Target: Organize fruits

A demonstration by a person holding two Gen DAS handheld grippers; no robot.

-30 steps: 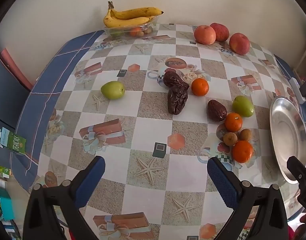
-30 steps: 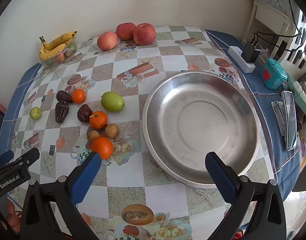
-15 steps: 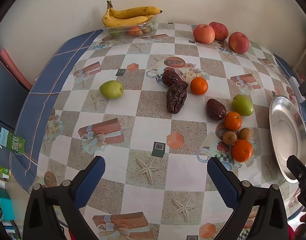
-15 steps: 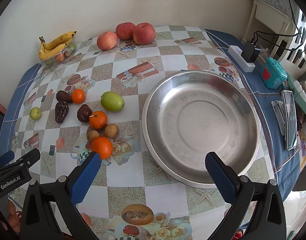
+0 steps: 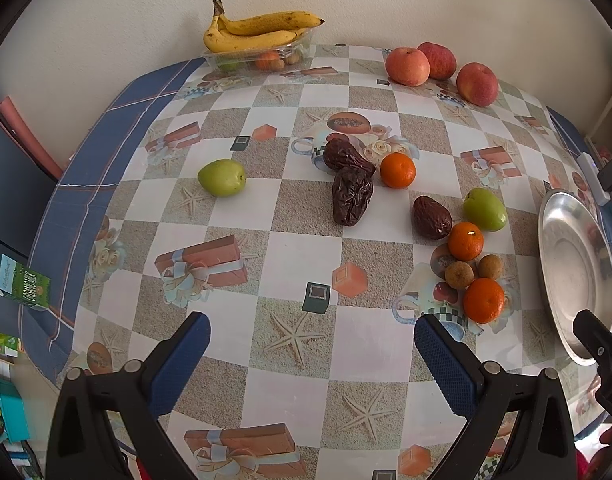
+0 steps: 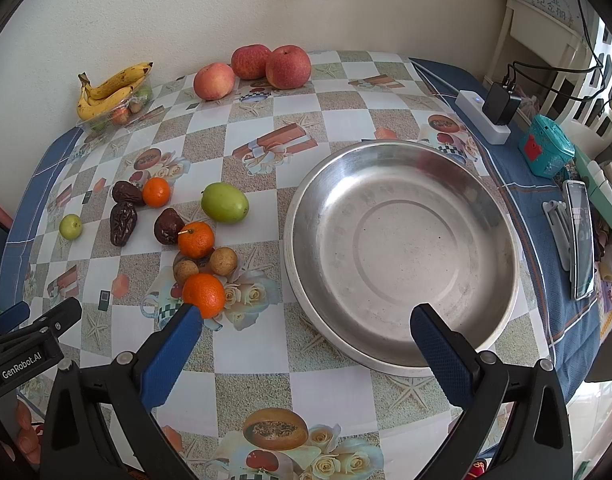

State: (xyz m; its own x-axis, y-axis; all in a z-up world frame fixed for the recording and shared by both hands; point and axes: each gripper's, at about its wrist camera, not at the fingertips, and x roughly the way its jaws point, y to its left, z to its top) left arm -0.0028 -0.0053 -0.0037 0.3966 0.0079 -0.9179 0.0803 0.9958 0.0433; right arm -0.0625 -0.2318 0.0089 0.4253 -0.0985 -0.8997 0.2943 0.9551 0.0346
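Note:
Loose fruit lies on the patterned table: three oranges, the nearest orange (image 6: 203, 294) by my right gripper's left finger, three dark dates (image 5: 352, 200), two longans (image 6: 223, 261), a large green fruit (image 6: 225, 202) and a small green fruit (image 5: 221, 177). Three apples (image 6: 287, 66) sit at the back. An empty steel bowl (image 6: 402, 244) stands on the right. My left gripper (image 5: 312, 340) is open and empty above the table's near side. My right gripper (image 6: 306, 328) is open and empty, at the bowl's near-left rim.
Bananas (image 5: 262, 31) rest on a clear tray of fruit at the back wall. A power strip (image 6: 482, 122), teal box (image 6: 546, 152) and phone (image 6: 581, 236) lie on the blue cloth at right. A milk carton (image 5: 22, 282) shows past the left table edge.
Both grippers have drifted slightly; the left view has shifted a little. No fruit has moved and both stay open.

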